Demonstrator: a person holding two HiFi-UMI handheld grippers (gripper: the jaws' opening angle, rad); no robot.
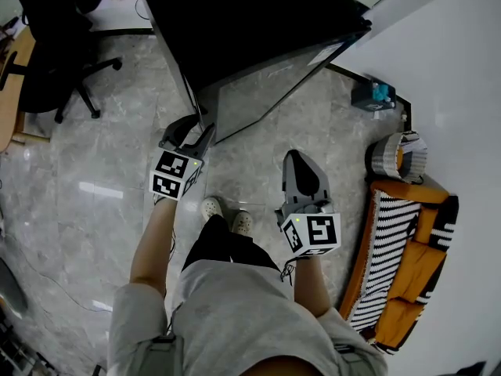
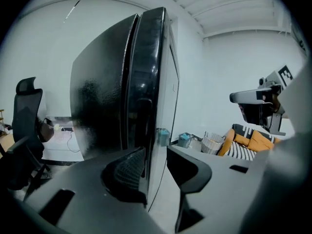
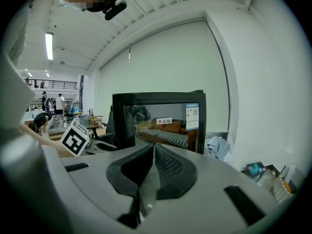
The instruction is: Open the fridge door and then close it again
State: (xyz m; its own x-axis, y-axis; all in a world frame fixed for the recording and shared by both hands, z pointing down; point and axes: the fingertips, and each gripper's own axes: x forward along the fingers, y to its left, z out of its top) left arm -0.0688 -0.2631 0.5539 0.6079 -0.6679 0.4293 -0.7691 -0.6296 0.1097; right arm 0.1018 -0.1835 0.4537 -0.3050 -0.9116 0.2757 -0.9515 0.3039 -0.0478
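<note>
Left gripper near fridge door

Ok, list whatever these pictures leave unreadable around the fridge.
- Handle of the fridge, left gripper view: black on glossy black, so its shape is lost.
- The label on the fridge door, right gripper view: print too small to read.
- Contents of the basket, head view: too small.
- The left gripper, own view: the door edge stands between its open jaws, and pad contact is unclear.
</note>
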